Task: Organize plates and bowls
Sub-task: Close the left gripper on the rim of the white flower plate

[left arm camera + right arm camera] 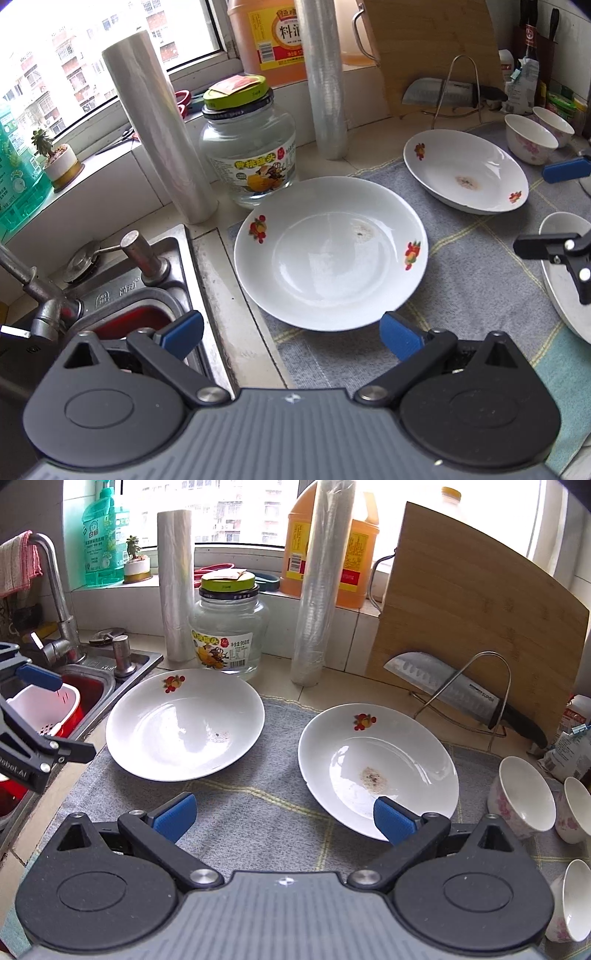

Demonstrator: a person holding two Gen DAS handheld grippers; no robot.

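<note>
Two white plates with fruit prints lie on a grey checked cloth (pixel 258 805). The left plate (pixel 330 253) (pixel 184 723) sits by the sink; the right plate (pixel 465 171) (pixel 376 768) has a brown stain in its middle. Small white bowls with pink flowers (pixel 522 797) (pixel 530 138) stand at the right. My left gripper (pixel 291 332) is open, just before the left plate's near rim. My right gripper (pixel 284 818) is open, its right fingertip over the near rim of the right plate. Both are empty.
A glass jar (pixel 229 631), two rolls of plastic film (pixel 177 583) (pixel 317 587) and a cutting board (pixel 476 627) with a knife (pixel 461 694) on a wire rack stand behind the plates. The steel sink (pixel 122 295) with a tap is on the left.
</note>
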